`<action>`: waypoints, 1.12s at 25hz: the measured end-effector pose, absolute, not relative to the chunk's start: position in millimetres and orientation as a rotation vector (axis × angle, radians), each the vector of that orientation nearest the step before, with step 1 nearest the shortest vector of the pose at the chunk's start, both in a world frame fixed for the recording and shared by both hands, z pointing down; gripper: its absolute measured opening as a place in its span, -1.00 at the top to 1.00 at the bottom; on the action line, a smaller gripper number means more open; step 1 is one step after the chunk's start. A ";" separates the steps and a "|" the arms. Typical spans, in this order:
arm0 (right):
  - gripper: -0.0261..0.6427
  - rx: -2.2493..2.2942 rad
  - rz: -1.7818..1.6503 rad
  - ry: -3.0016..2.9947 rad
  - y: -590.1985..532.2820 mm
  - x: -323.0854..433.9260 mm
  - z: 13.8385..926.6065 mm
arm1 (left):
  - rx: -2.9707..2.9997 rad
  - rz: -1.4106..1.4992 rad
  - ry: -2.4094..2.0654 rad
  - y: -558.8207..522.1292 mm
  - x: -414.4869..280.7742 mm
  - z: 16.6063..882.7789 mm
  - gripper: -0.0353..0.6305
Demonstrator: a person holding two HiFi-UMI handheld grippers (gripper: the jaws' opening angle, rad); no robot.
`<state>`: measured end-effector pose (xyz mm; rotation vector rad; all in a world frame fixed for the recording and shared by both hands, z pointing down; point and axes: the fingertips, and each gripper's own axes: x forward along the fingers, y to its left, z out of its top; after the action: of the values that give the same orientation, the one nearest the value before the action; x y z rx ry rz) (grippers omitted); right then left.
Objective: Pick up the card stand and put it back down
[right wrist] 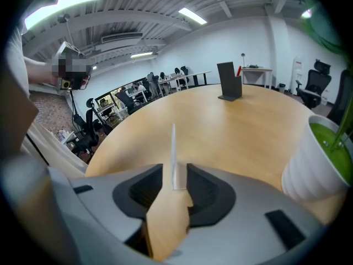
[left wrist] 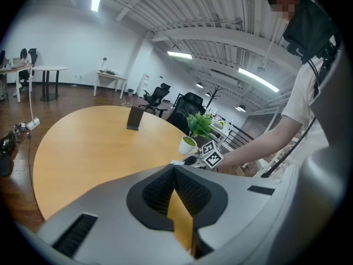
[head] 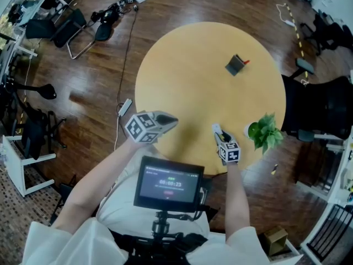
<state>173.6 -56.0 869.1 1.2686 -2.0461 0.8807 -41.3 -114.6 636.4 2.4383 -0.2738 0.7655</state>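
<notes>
Over the near edge of the worktop (head: 182,54), left claw (head: 172,120) clenched on nothing. Further right, right claw (head: 217,130) released, with only a thin pale strip edge-on in its gap, not identifiable. Beyond and slightly right of that nearer claw, well apart: card stand (head: 236,65), dark, upright, broad face set diagonally, red bit beside it. Potted plant (head: 265,132) just beside the right claw.

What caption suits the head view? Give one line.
Left hand-held gripper and right hand-held gripper over a round table; card stand beyond, potted plant right.
</notes>
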 end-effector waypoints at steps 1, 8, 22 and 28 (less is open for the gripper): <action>0.39 1.300 0.856 -2.030 -55.4 180.3 873.8 | 2.440 0.762 -0.275 -114.3 -40.7 635.8 0.89; 0.37 1.502 0.846 -2.049 -57.4 190.8 822.8 | 2.456 0.705 -0.292 -116.6 -38.8 628.7 0.89; 0.48 1.900 0.848 -2.084 -25.3 200.0 694.3 | 2.512 0.446 -0.293 -127.1 -38.7 583.8 0.89; 0.49 2.045 0.737 -2.088 -23.8 181.6 636.2 | 2.501 0.365 -0.247 -136.5 -62.6 568.0 0.89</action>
<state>181.6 -23.8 636.2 2.0450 -2.0876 0.7374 -62.6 -136.5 568.0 2.5009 -0.2469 0.3652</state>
